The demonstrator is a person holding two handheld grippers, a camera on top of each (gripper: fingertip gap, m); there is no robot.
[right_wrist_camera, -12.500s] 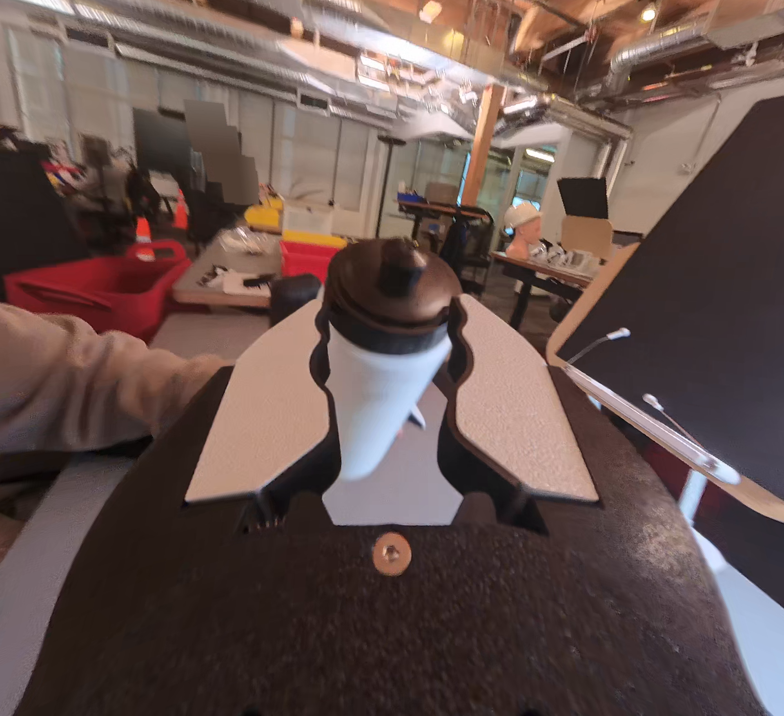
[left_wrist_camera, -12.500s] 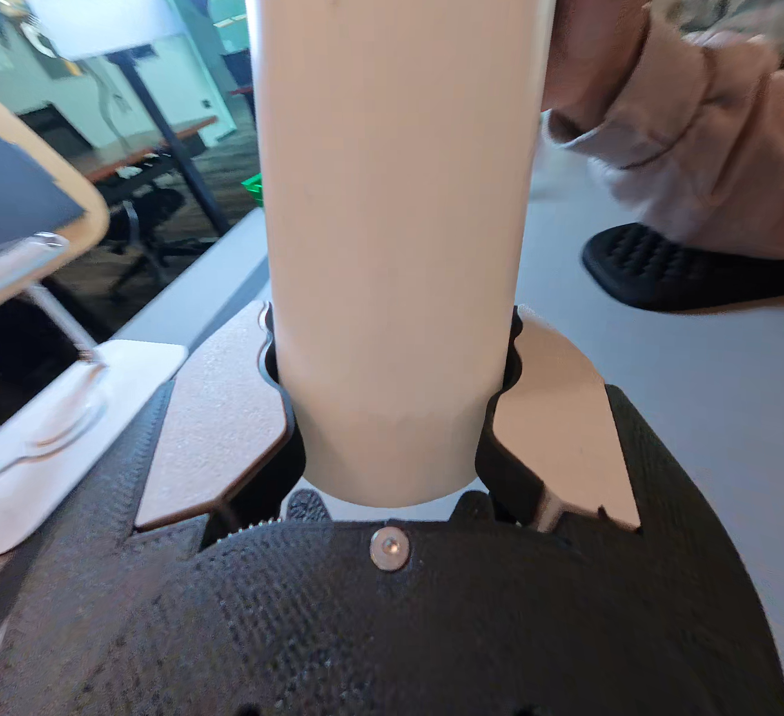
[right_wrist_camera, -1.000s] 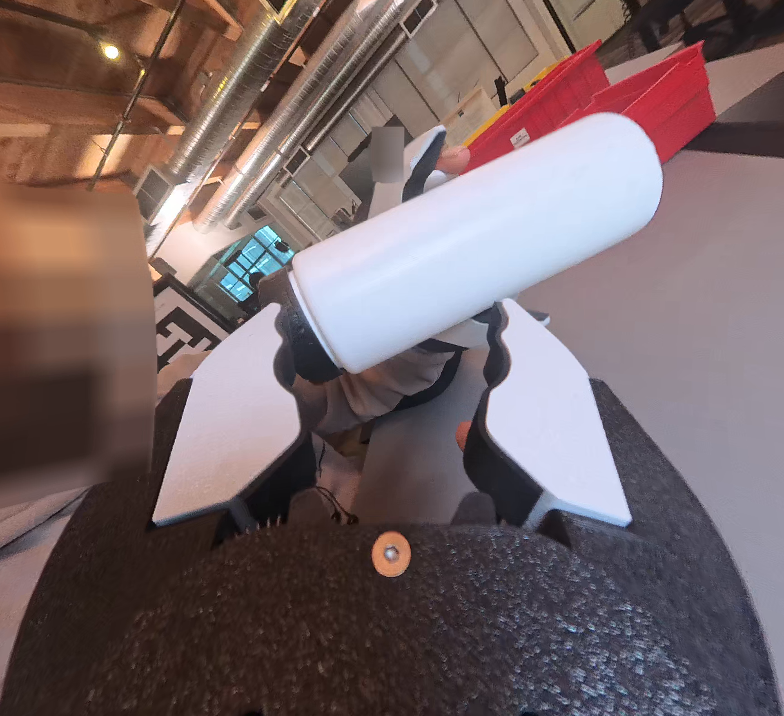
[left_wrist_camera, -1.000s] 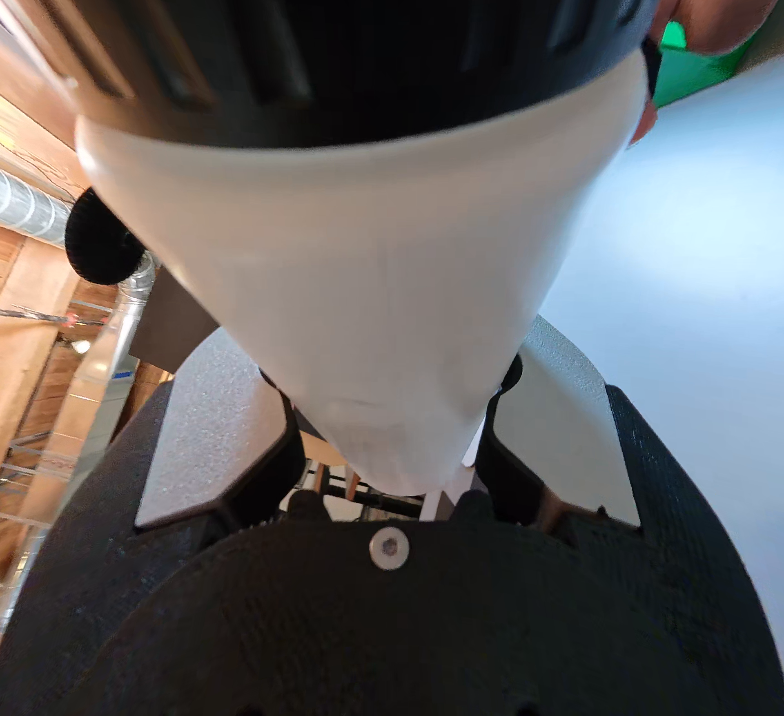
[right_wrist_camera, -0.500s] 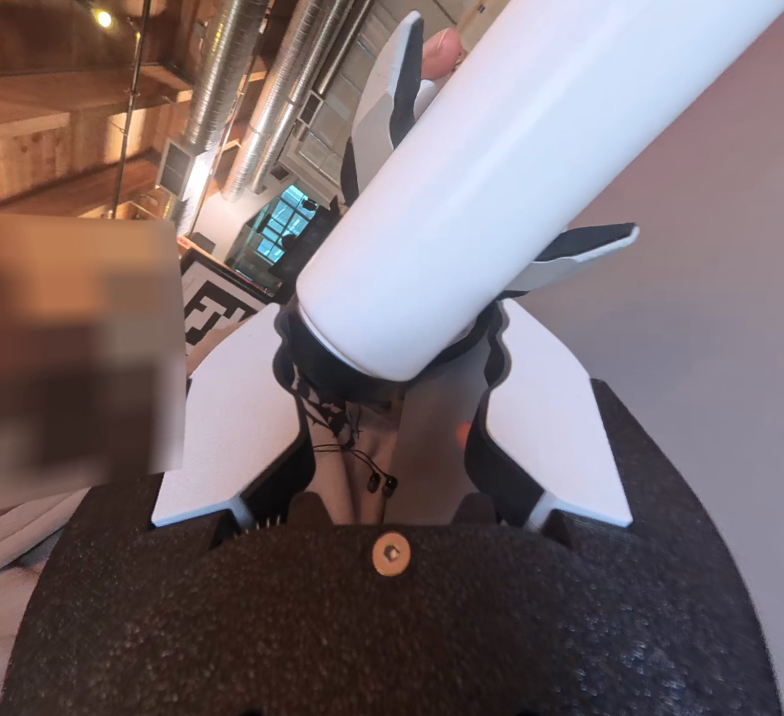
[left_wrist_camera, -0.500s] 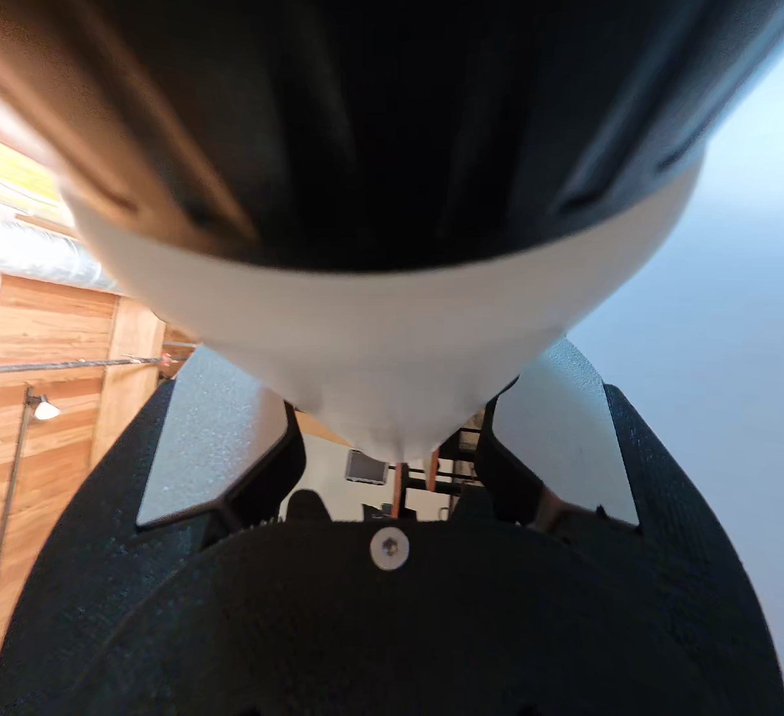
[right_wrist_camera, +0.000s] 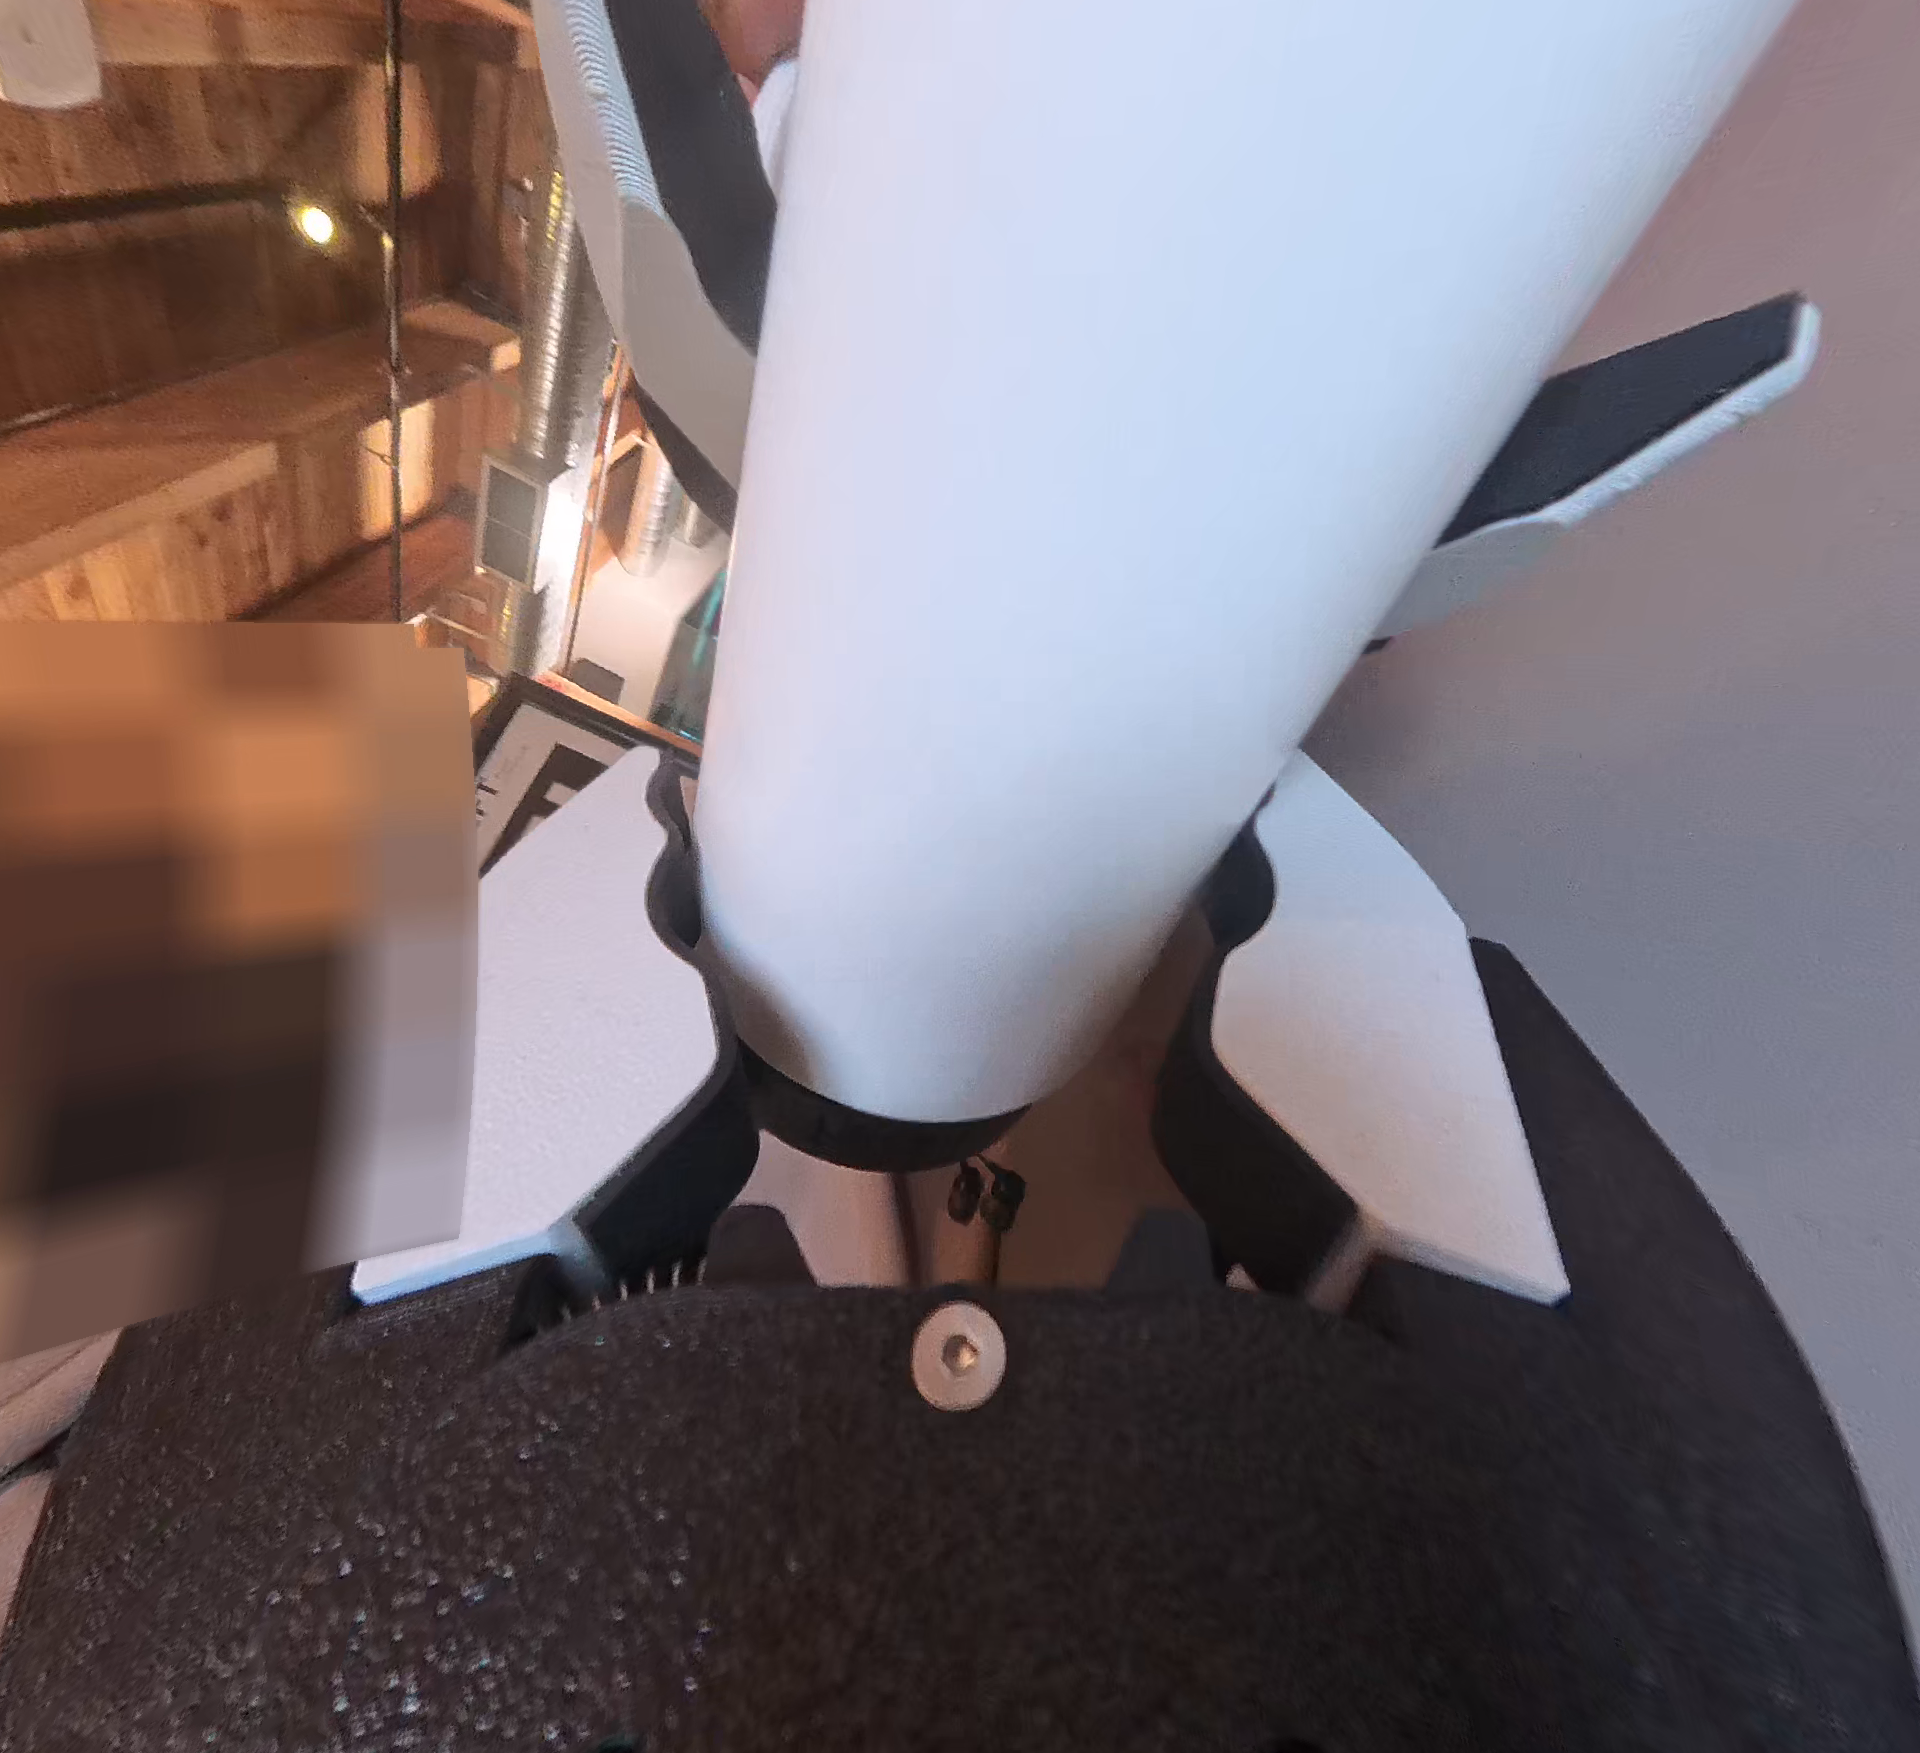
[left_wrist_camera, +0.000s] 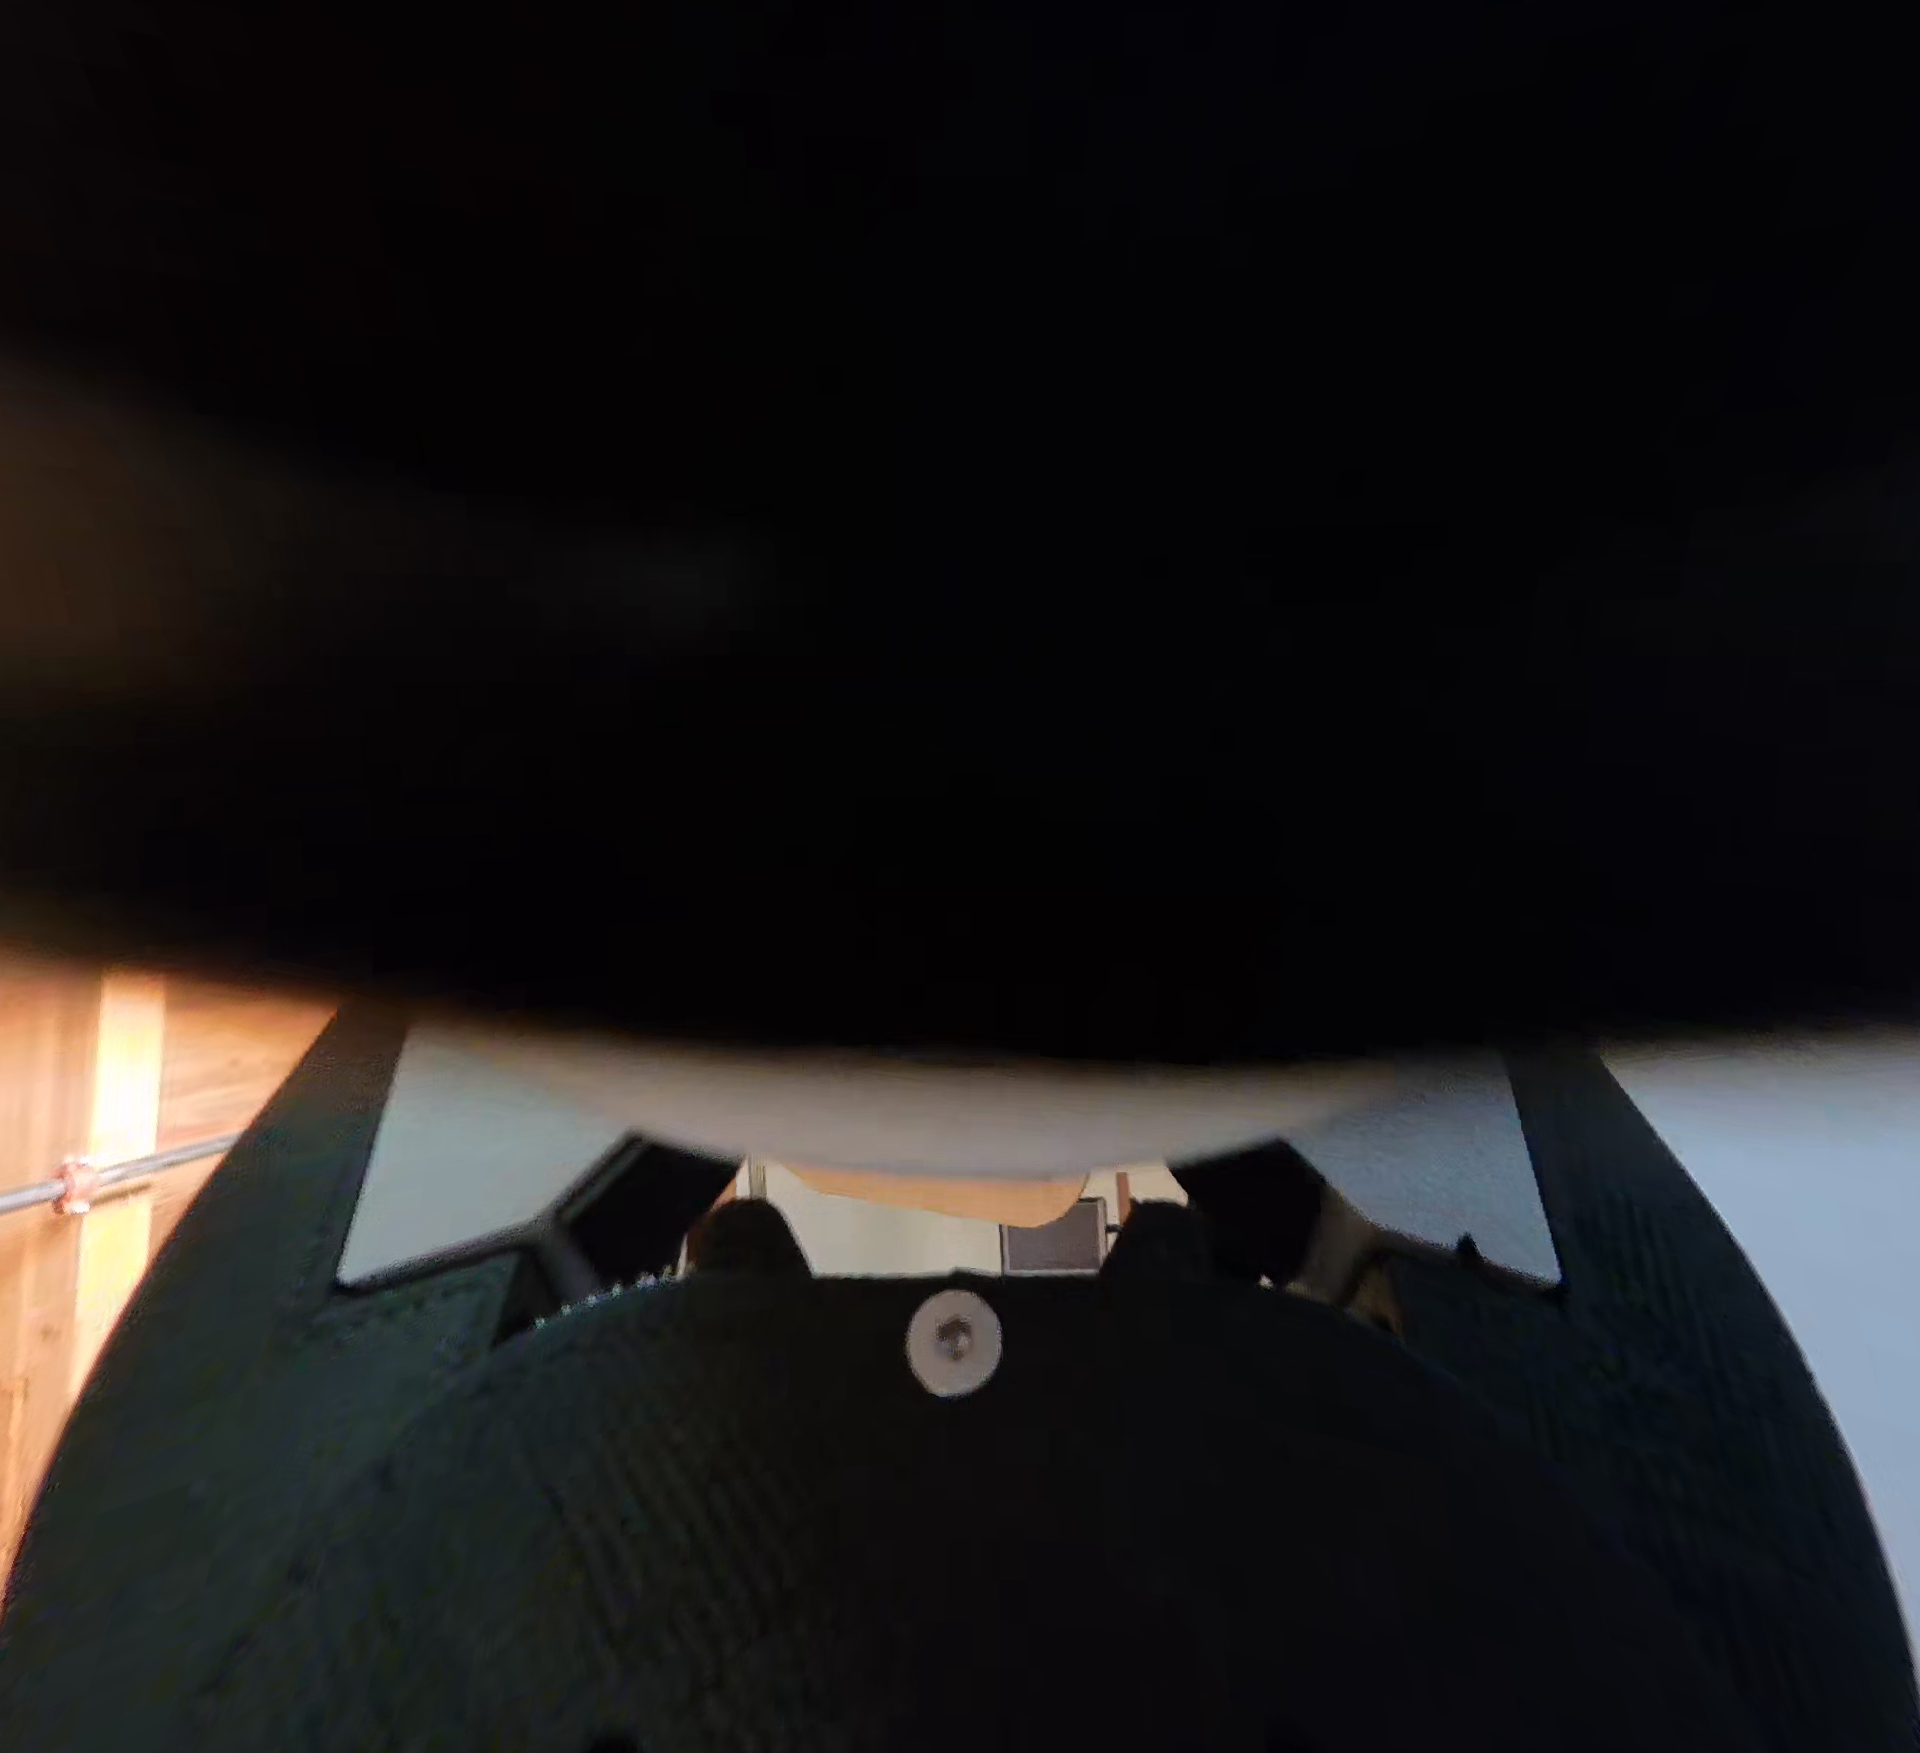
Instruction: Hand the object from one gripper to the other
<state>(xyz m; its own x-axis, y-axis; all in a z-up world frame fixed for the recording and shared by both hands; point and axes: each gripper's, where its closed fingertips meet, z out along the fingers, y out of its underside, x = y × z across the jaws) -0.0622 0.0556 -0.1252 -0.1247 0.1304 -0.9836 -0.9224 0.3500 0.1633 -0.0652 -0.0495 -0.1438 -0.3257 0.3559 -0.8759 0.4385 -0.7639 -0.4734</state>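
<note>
white bottle (right_wrist_camera: 1091,456) now nearer, neck between right tool's (right_wrist_camera: 956,914) half-spread fingers, body clamped in left tool (right_wrist_camera: 1174,269)

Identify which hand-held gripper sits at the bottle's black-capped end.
The right hand-held gripper: the white bottle's black cap lies between its fingers, while the left hand-held gripper straddles the body farther along.
</note>
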